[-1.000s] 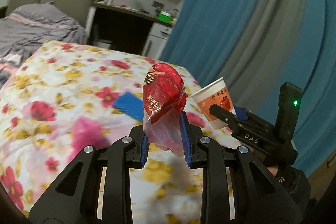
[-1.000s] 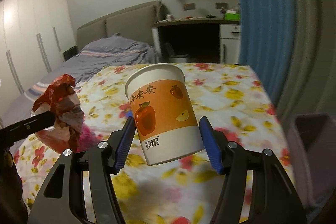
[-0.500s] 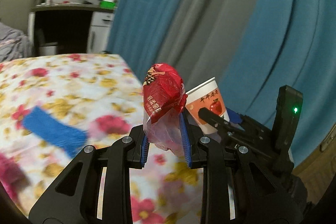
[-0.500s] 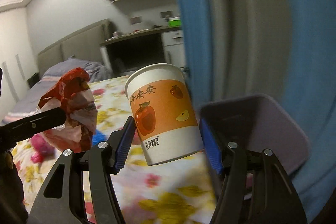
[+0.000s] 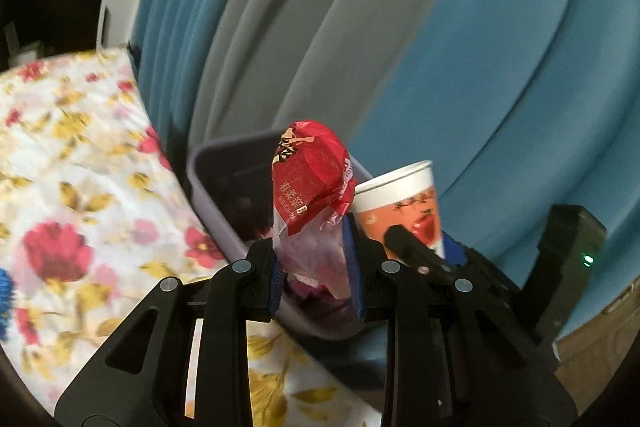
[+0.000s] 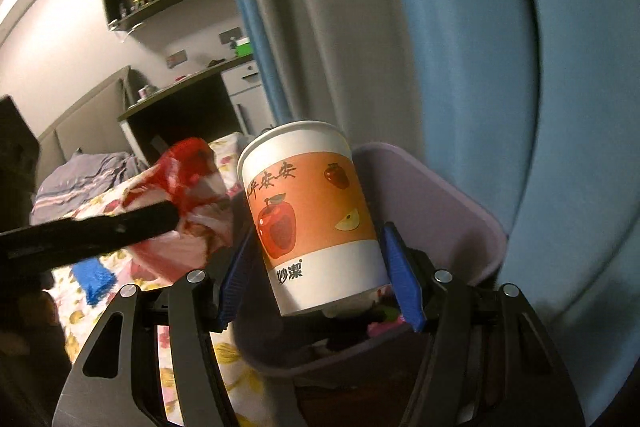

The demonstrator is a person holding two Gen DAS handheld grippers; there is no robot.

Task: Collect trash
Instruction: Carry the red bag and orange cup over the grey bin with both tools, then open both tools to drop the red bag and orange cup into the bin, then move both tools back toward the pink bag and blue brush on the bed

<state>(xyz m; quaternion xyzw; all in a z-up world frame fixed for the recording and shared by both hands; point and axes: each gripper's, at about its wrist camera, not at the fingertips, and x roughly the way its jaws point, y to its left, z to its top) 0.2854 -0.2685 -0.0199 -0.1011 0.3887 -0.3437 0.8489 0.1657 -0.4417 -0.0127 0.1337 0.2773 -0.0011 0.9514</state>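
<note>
Right wrist view: bin [image 6: 452,211] now behind cup [image 6: 312,211] in clenched right claw [image 6: 318,277].

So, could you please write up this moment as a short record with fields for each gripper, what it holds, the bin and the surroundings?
left gripper: shut on the red snack wrapper, held upright between its fingers
right gripper: shut on the paper cup, apple print, rim up and tilted
bin: purple, open-topped, beside the bed, some items already inside
position: cup above the bin's opening; wrapper near the bin's edge by the bed
bed cover: floral, with a blue cloth lying on it
background: blue and grey curtain
</note>
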